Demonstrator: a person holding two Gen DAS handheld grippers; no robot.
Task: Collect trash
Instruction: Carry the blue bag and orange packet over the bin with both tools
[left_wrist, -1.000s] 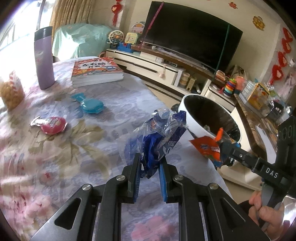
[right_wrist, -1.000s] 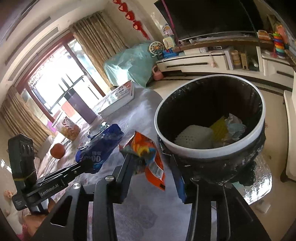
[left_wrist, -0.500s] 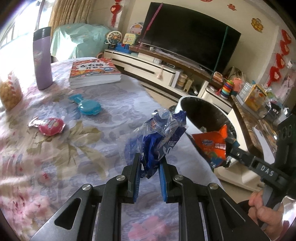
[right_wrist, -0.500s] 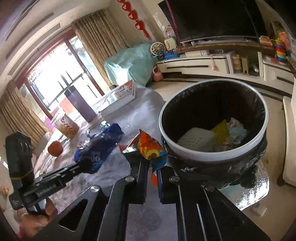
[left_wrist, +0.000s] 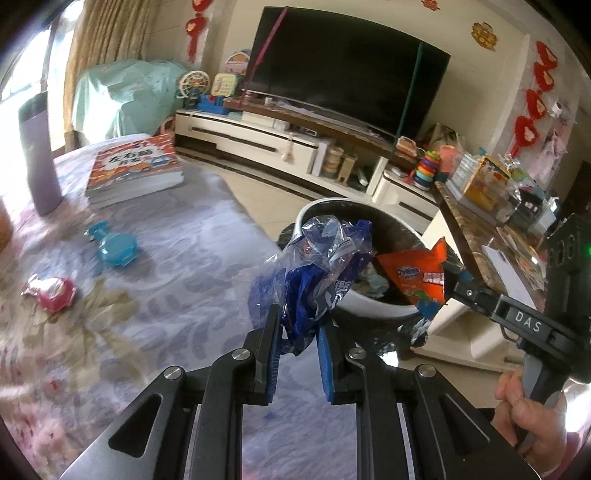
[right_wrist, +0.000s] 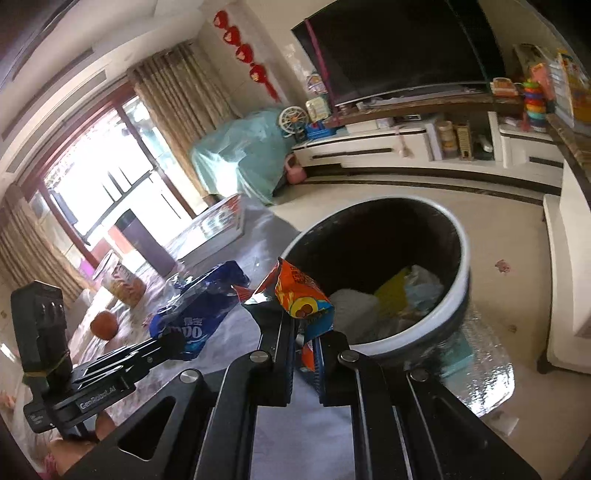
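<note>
Crinkled blue wrapper (left_wrist: 317, 280), glossy orange packet (right_wrist: 301, 299) pinched; round bin (right_wrist: 458, 295) beside.

Right gripper (right_wrist: 306, 343), gaping loose around orange snack wrapper (right_wrist: 301, 295) a second ago, now clamping it tight between jaws. Wrapper now sitting crumpled upright above fingertips instead of dangling below them. In left wrist view, orange snack wrapper (left_wrist: 421, 278) now overlapping trash bin (left_wrist: 373, 308) mouth at 3 o'clock of blue plastic bag (left_wrist: 321, 277), having been short of rim before. Both grippers rising, shifting toward bin; bin looming larger, nearer centre. Book (left_wrist: 135, 168), purple bottle (left_wrist: 38, 155) sliding toward 9 o'clock edge.
</note>
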